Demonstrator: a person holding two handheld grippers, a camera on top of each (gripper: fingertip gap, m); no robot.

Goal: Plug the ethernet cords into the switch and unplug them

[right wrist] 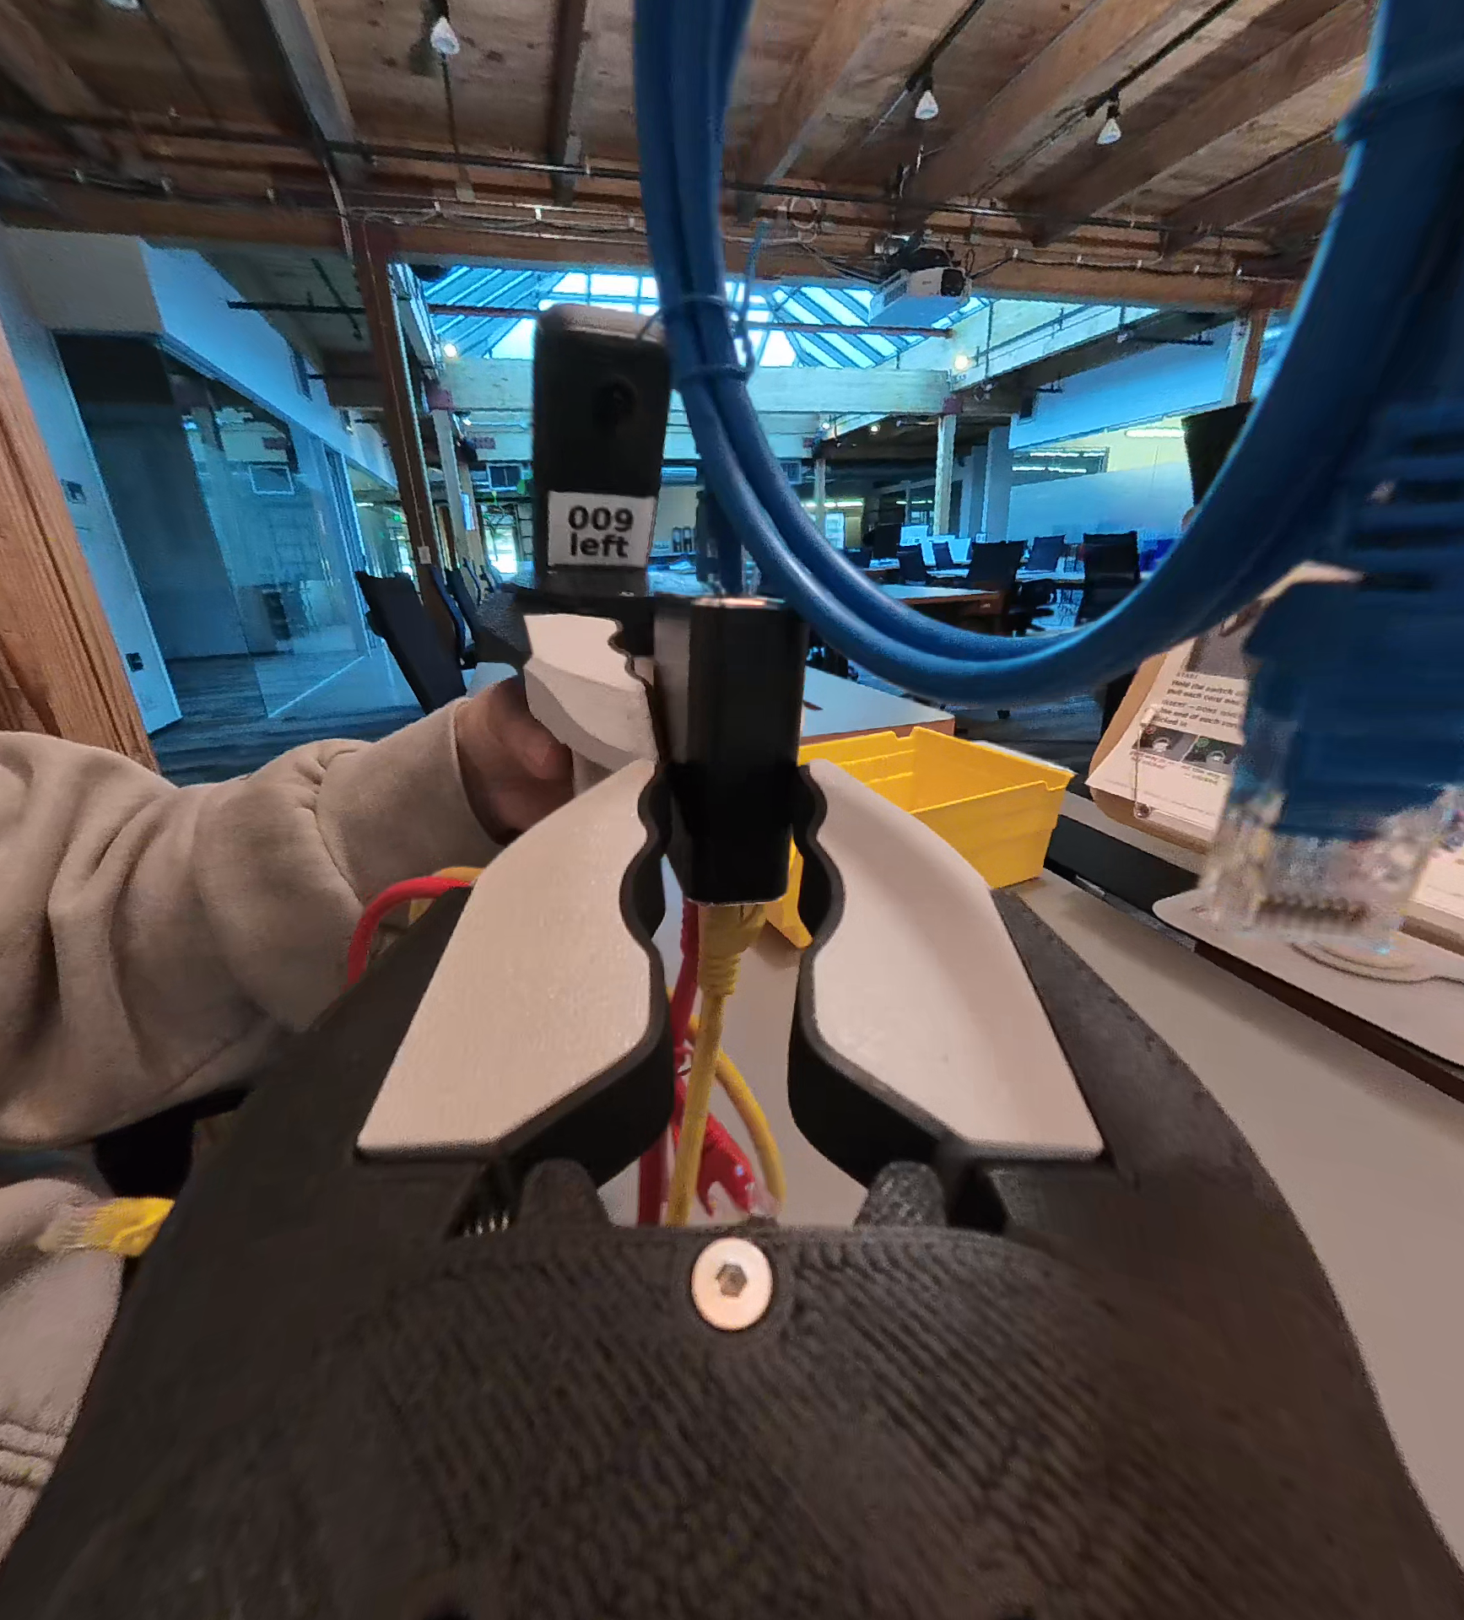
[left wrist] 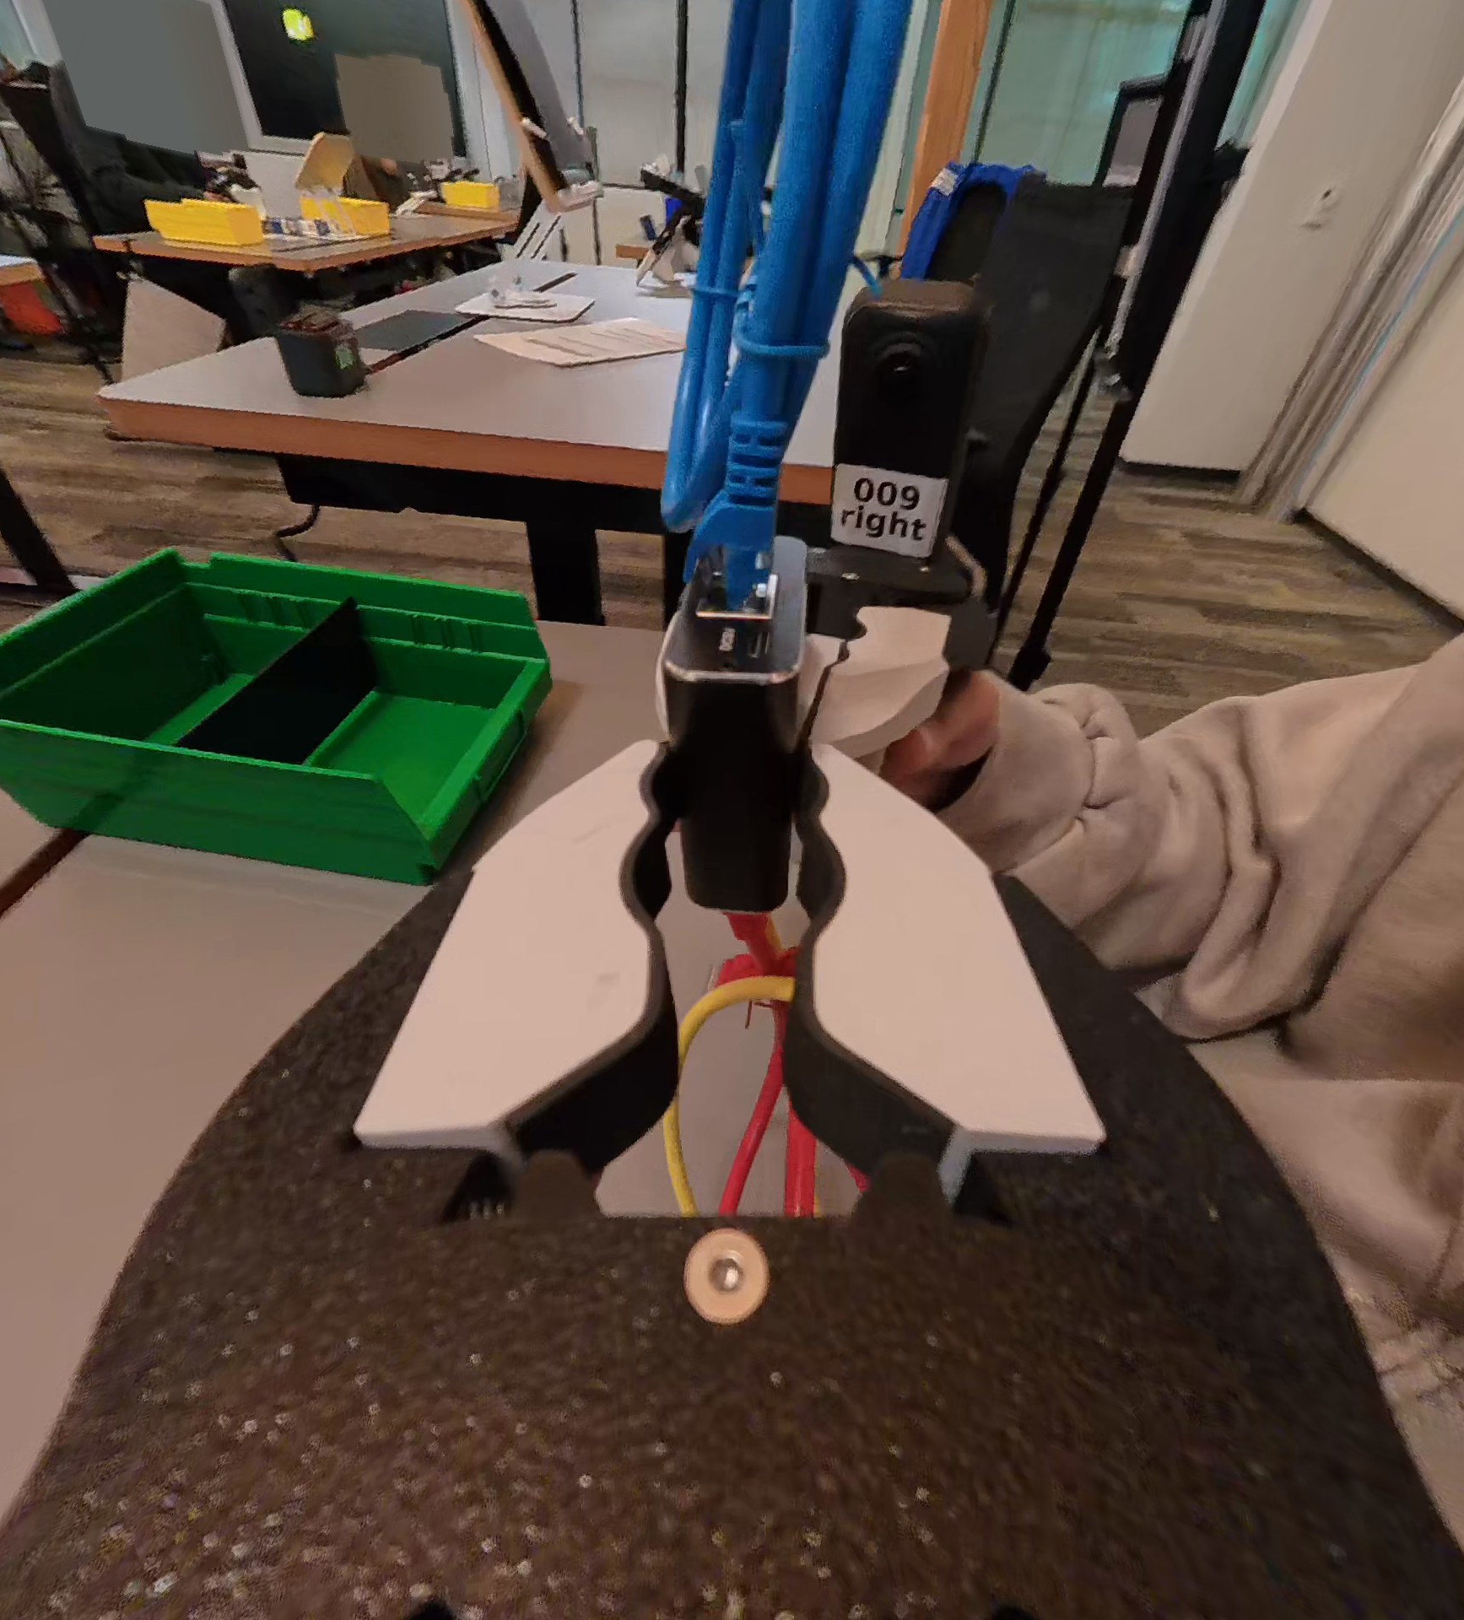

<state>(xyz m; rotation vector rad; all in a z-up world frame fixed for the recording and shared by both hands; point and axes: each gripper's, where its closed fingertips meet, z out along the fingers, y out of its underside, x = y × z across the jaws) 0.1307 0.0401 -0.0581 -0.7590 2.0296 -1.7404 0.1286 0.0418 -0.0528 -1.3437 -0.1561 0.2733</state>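
Presently both grippers, left and right, are clamped on the upright switch above the table, so opposed pulls could twist it, loosening the blue cord on top or red and yellow below.

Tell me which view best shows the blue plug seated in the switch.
The left wrist view: the blue plug enters the top of the switch, port face visible. The right wrist view shows the switch from its plain side, blue cable looping behind, the joint hidden.
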